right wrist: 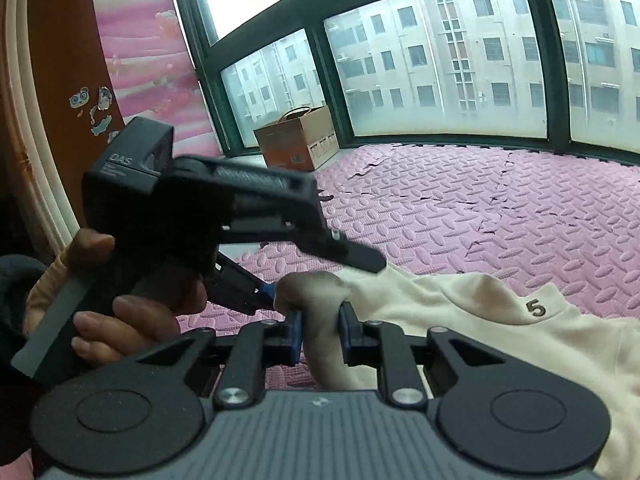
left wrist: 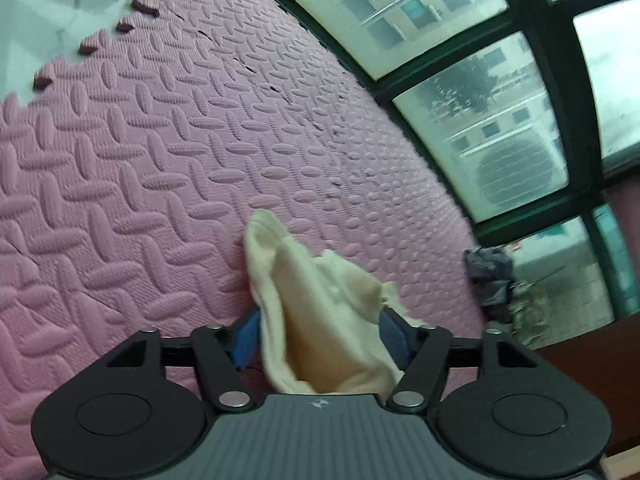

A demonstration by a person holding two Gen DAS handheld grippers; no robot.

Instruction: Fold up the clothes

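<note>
A cream garment [right wrist: 500,320] with a small "5" on it lies on the pink foam mat [right wrist: 500,216]. My right gripper [right wrist: 321,334] is shut on a bunched fold of it, its blue pads pressing both sides. In the left wrist view, my left gripper [left wrist: 320,336] stands open, and a loose peak of the cream garment [left wrist: 320,300] rises between its wide-set blue pads. In the right wrist view, a person's hand [right wrist: 132,320] holds the left gripper [right wrist: 320,280] just left of the same bunch, with its jaws apart.
Pink foam mat [left wrist: 140,160] covers the floor up to a dark-framed window [right wrist: 440,60]. A cardboard box [right wrist: 298,140] stands in the far corner. A dark bundle [left wrist: 490,276] lies by the window. A wooden frame [right wrist: 60,80] rises at the left.
</note>
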